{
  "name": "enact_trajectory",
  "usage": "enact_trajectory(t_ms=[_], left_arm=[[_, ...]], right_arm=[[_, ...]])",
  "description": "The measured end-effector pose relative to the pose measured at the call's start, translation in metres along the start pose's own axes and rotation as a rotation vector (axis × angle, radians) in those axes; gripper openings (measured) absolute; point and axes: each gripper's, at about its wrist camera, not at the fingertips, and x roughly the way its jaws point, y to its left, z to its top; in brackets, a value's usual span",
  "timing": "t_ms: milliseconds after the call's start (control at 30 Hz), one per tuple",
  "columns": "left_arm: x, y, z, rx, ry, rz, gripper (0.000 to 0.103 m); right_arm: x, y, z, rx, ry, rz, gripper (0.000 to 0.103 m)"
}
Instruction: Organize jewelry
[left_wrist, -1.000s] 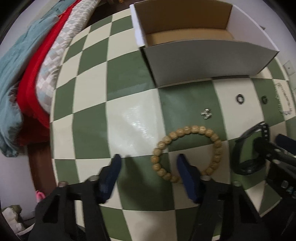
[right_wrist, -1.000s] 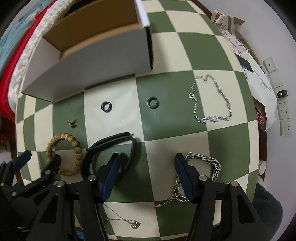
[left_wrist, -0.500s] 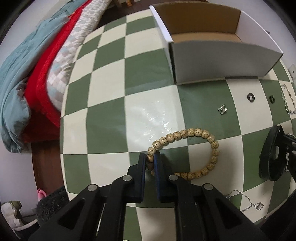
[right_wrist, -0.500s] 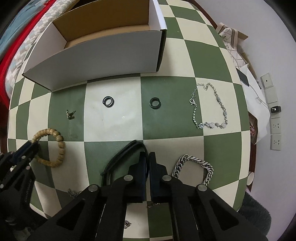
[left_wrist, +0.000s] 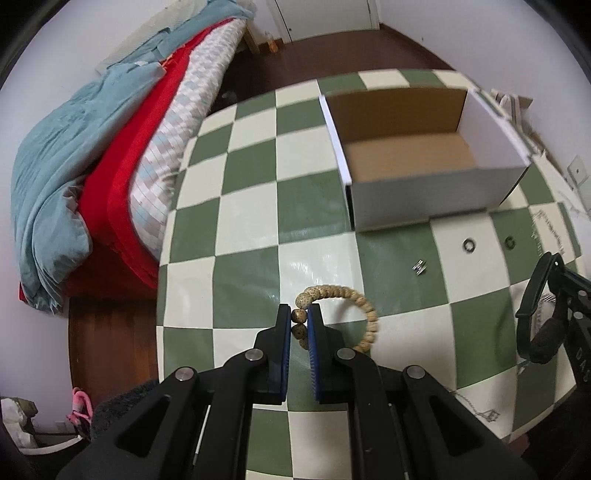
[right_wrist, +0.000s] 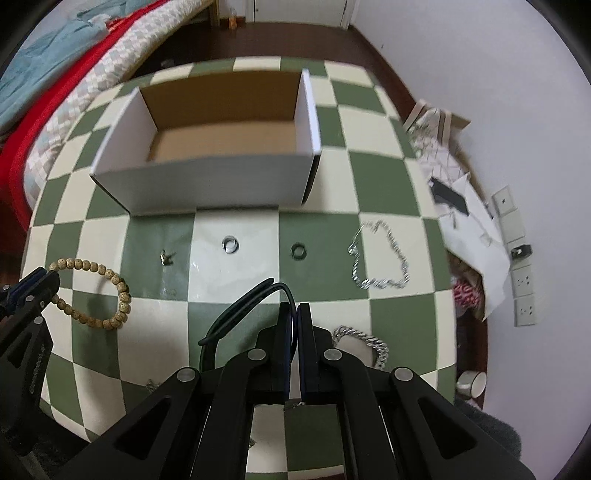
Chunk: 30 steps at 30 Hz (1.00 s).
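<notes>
Both grippers have been closed and raised since the earlier frames, when the jaws stood wide over jewelry lying flat on the table (right_wrist: 388, 140). On that green-and-cream checked top the box (right_wrist: 207, 184) stands open and empty at the far side, with the loose pieces spread in front of it. The left gripper (left_wrist: 299, 325) is shut on the bead bracelet (left_wrist: 364, 306), whose beads are pinched between the blue pads while the rest of the loop hangs free beside them. The right gripper (right_wrist: 294, 325) is shut on the black band (right_wrist: 240, 306), a thin edge of which is caught between the nearly touching pads. A silver chain (right_wrist: 380, 258) lies near the table's right edge, and a curb bracelet (right_wrist: 364, 339) just right of the right gripper. Two rings (right_wrist: 230, 243) and a small earring (right_wrist: 167, 256) are left in front of the box. Only one or two beads are held, so the bracelet could be slipped or swung loose on the way to the box. The band's thin grip could be lost likewise, and the grippers could be knocked together over the opening.
</notes>
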Motion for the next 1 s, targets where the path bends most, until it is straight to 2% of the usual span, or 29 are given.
enact_trajectory(t_ms=[267, 567, 800, 1000], left_arm=[[-0.044, 0.011, 0.017, -0.044, -0.098, -0.036, 0.006], [-0.092, 0.013, 0.061, -0.072, -0.220, -0.078, 0.006], [-0.098, 0.008, 0.101, -0.072, -0.264, -0.072, 0.006], [-0.076, 0.001, 0.136, -0.049, -0.249, -0.045, 0.006]], right_arm=[[-0.032, -0.019, 0.014, 0.021, -0.081, 0.013, 0.003], [-0.065, -0.029, 0.047, 0.029, -0.172, 0.024, 0.003], [-0.076, -0.037, 0.086, 0.029, -0.223, 0.010, 0.003], [-0.061, -0.042, 0.122, 0.026, -0.228, 0.003, 0.003]])
